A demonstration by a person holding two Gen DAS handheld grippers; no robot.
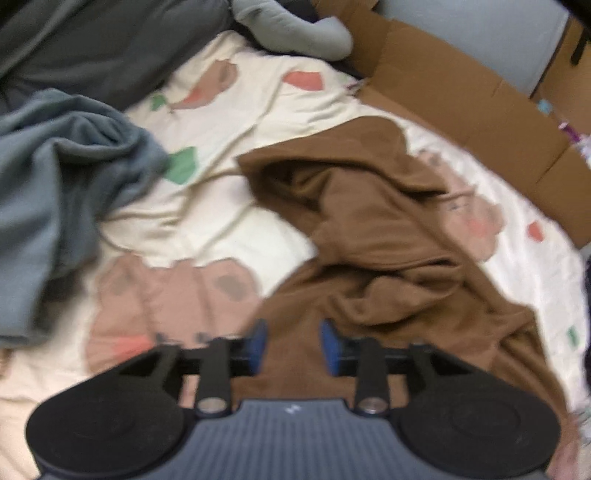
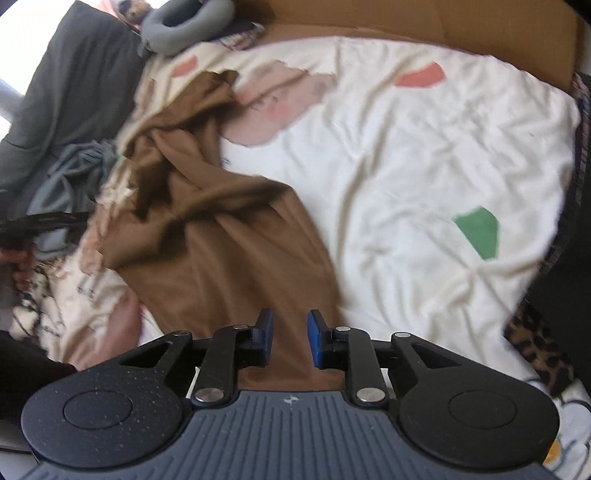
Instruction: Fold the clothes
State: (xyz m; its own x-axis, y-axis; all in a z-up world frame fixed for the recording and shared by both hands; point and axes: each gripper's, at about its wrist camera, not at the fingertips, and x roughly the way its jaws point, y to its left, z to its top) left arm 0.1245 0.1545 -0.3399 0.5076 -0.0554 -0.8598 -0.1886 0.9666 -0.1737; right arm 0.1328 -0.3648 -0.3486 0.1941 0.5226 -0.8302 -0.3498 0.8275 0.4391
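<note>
A crumpled brown garment [image 1: 384,236] lies on the cream patterned bedsheet [image 1: 221,206]. My left gripper [image 1: 293,345] is open, its blue pads [image 1: 258,341] just above the garment's near edge, and brown cloth shows in the gap. In the right wrist view the same brown garment [image 2: 207,206] stretches from the upper left down to my right gripper [image 2: 290,338]. That gripper is open, with its pads [image 2: 316,338] on either side of the near end of the cloth. The frames do not show whether the pads touch the fabric.
A grey-blue garment [image 1: 62,192] is heaped at the left and a dark grey one [image 1: 99,44] lies behind it. A grey neck pillow [image 1: 295,29] sits at the back. Flattened cardboard [image 1: 480,110] lines the far right edge of the bed. A hand [image 2: 20,266] shows at the left edge.
</note>
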